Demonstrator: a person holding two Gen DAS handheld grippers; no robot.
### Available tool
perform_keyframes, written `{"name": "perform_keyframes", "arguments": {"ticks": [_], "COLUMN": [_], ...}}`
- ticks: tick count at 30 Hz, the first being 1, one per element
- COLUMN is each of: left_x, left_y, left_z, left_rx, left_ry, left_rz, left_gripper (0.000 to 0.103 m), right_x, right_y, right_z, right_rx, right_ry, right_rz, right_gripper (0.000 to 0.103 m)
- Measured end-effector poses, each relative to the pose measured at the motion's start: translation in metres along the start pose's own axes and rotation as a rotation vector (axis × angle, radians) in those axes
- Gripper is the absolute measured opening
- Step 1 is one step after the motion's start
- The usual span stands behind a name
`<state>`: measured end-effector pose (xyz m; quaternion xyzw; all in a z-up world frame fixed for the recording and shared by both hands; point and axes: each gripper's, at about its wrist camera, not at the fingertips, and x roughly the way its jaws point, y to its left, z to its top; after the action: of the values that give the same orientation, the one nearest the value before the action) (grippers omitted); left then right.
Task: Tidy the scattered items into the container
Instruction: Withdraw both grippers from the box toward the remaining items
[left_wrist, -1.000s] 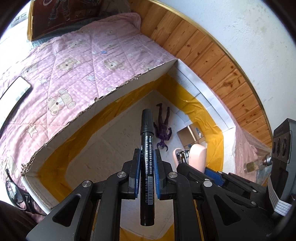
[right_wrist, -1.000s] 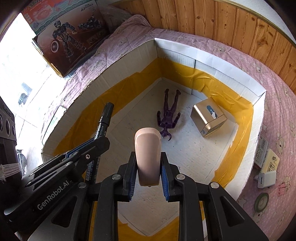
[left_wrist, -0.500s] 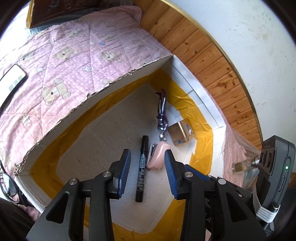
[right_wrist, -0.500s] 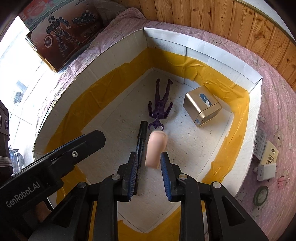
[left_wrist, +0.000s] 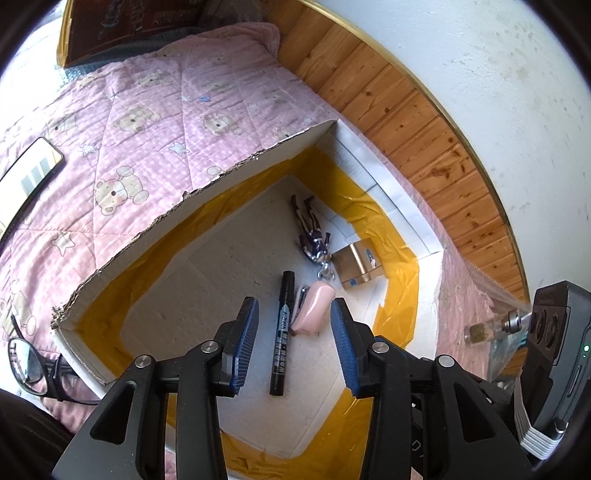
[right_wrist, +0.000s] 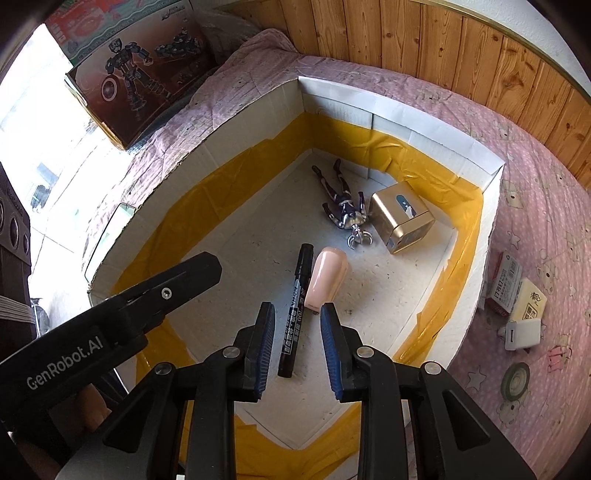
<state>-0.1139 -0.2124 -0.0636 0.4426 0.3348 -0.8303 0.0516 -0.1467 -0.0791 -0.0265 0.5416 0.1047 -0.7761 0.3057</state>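
A white cardboard box (left_wrist: 207, 192) (right_wrist: 399, 107) with yellow tape inside lies on the pink bedspread. On its floor lie a black marker (left_wrist: 282, 332) (right_wrist: 297, 306), a pink stapler (left_wrist: 312, 308) (right_wrist: 327, 280), a purple action figure (left_wrist: 314, 236) (right_wrist: 343, 206) and a gold box (left_wrist: 356, 264) (right_wrist: 400, 218). My left gripper (left_wrist: 293, 345) is open and empty above the marker. My right gripper (right_wrist: 297, 350) is open and empty above the marker and stapler.
On the bedspread right of the box lie a staples packet (right_wrist: 506, 282), a white charger (right_wrist: 522, 334) and a tape roll (right_wrist: 515, 380). A phone (left_wrist: 29, 173) and glasses (left_wrist: 26, 365) lie to the left. A toy box (right_wrist: 129, 74) leans at the back.
Both grippers opened: the marker and the pink stapler dropped and now lie side by side on the box floor. Both grippers have pulled back and up a little.
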Motion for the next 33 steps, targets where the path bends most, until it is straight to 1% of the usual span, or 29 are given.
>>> {"name": "perform_keyframes", "arguments": {"ticks": [11, 18, 21, 23, 25, 28, 30, 33], "left_x": [-0.014, -0.021, -0.025, -0.028, -0.032, -0.040, -0.047, -0.058], "left_y": [-0.011, -0.019, -0.024, -0.027, -0.027, -0.028, -0.031, -0.041], "left_z": [-0.008, -0.014, -0.018, -0.020, -0.022, -0.024, -0.026, -0.034], "left_rx": [0.045, 0.072, 0.086, 0.087, 0.082, 0.073, 0.095, 0.140], "left_ry": [-0.035, -0.066, -0.082, -0.091, -0.104, -0.135, -0.178, -0.242], "left_rz": [0.015, 0.036, 0.028, 0.008, -0.024, -0.063, -0.062, -0.062], "left_gripper": [0.043, 0.043, 0.043, 0.044, 0.046, 0.047, 0.047, 0.047], "right_x": [-0.015, -0.034, -0.043, -0.049, -0.055, -0.066, -0.075, -0.090], "right_y": [0.001, 0.000, 0.000, 0.000, -0.001, -0.002, -0.005, -0.010], "right_z": [-0.010, -0.018, -0.022, -0.025, -0.029, -0.036, -0.041, -0.051], "right_rx": [-0.006, -0.009, -0.022, -0.025, -0.025, -0.027, -0.026, -0.018], "right_ry": [-0.020, -0.056, -0.080, -0.095, -0.117, -0.168, -0.214, -0.294], "right_rz": [0.001, -0.002, -0.006, 0.001, 0.025, 0.053, 0.051, 0.086], "right_gripper": [0.029, 0.029, 0.029, 0.029, 0.029, 0.029, 0.029, 0.029]}}
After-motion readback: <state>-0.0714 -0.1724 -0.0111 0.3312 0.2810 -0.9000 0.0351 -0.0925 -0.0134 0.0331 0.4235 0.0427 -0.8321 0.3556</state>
